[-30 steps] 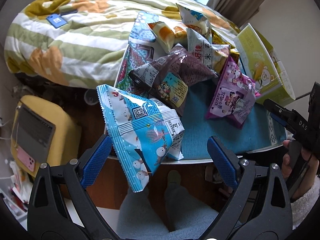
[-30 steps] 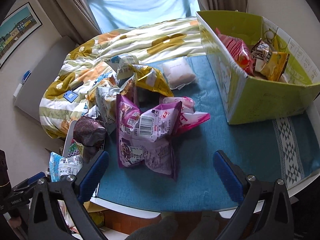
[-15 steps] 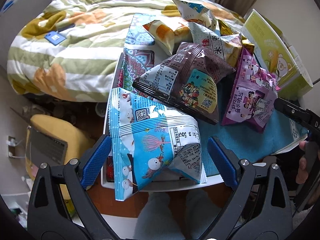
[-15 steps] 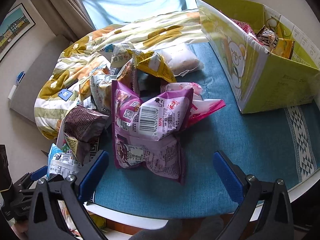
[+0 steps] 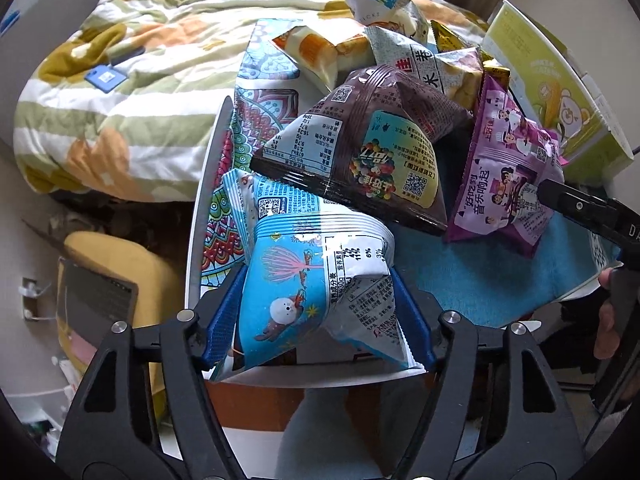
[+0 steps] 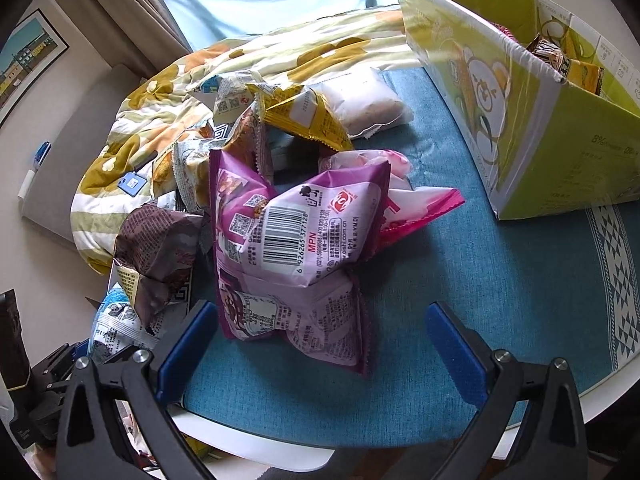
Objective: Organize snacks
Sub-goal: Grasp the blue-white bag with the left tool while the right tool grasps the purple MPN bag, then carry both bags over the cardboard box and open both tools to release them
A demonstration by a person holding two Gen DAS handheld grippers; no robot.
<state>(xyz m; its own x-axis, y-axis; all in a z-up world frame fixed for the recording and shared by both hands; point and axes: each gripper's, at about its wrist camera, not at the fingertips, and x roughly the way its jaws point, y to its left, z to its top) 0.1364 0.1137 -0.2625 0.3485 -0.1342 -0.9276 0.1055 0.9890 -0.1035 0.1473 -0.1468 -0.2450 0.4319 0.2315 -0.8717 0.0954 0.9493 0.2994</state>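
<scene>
My left gripper [image 5: 318, 320] has closed its blue pads on both sides of a light-blue snack bag [image 5: 320, 280] at the table's near left corner. A brown bag [image 5: 360, 156] leans on it, and a purple bag [image 5: 508, 172] lies to the right. My right gripper [image 6: 320, 344] is open and empty, its pads on either side of the near end of the purple bag [image 6: 296, 240] on the blue tablecloth. The green cardboard box [image 6: 532, 128] with snacks inside stands at the back right.
Yellow, white and pink bags [image 6: 304, 116] are piled behind the purple one. A floral quilt [image 5: 120, 80] lies beyond the table's left edge. A yellow chair [image 5: 108, 272] stands below left. The tablecloth [image 6: 500, 300] is bare in front of the box.
My left gripper moved forward onto the light-blue bag and closed on it. My right gripper moved closer to the purple bag and stayed open.
</scene>
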